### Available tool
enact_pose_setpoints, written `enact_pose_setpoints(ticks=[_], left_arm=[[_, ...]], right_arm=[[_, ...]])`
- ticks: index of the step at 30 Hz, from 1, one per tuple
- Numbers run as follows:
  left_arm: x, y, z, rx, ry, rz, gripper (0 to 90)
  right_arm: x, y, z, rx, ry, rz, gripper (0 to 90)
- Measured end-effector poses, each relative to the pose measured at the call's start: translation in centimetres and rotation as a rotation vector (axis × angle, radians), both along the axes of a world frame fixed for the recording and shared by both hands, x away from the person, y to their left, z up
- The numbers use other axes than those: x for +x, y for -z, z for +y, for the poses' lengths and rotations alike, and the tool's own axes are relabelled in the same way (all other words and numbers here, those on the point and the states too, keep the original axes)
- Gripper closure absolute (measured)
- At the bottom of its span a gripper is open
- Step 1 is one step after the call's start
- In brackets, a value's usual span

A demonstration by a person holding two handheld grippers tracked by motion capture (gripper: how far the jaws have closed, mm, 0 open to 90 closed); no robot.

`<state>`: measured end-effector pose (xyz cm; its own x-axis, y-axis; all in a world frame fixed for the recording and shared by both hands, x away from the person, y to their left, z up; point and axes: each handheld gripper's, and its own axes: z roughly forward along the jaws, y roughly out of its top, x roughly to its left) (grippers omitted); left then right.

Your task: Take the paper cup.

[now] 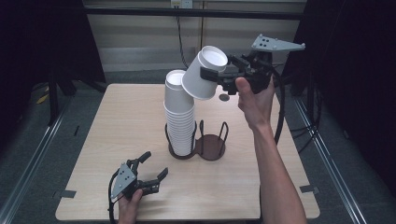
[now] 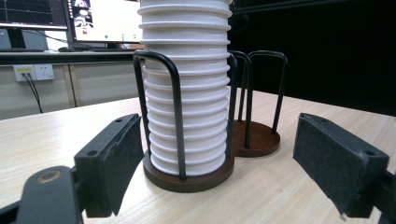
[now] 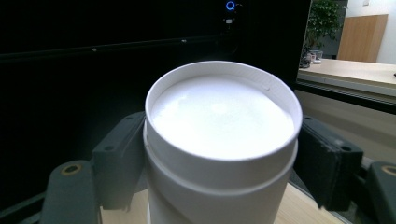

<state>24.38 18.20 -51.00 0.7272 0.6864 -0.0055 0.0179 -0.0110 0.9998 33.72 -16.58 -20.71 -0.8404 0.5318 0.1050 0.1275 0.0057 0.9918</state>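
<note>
A tall stack of white paper cups (image 1: 180, 116) (image 2: 187, 93) stands in one ring of a dark wire cup holder (image 1: 176, 153) at the table's middle. The holder's second ring (image 1: 211, 147) (image 2: 257, 137) is bare. My right gripper (image 1: 208, 74) (image 3: 219, 163) is raised and shut on a single white cup (image 1: 204, 74) (image 3: 222, 116). That cup is upside down and tilted, with its mouth close to the top of the stack. My left gripper (image 1: 156, 163) (image 2: 217, 135) rests low near the table's front, open, pointing at the stack with nothing between its pads.
The light wooden table (image 1: 116, 121) has bare room to the left and right of the holder. Dark curtains flank it, and a wall with sockets and cables is behind. Monitors (image 2: 70, 18) show in the left gripper view.
</note>
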Motion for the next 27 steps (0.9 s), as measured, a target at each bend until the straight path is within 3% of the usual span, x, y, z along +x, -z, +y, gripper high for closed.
enact_pose_setpoints(ticks=[13,21,27], left_arm=[[-0.1,0.0,-0.2,-0.004,0.0,0.002,15.5],[0.0,0.0,-0.2,-0.006,-0.006,0.014,15.9],[0.2,-0.1,-0.4,0.023,0.008,0.016,15.7]], right_arm=[[-1.4,0.9,-2.0,-0.015,0.038,0.013,23.4],[-2.0,2.5,-3.1,-0.041,0.057,0.03,23.5],[-2.0,4.0,-3.7,-0.04,0.059,0.052,23.5]])
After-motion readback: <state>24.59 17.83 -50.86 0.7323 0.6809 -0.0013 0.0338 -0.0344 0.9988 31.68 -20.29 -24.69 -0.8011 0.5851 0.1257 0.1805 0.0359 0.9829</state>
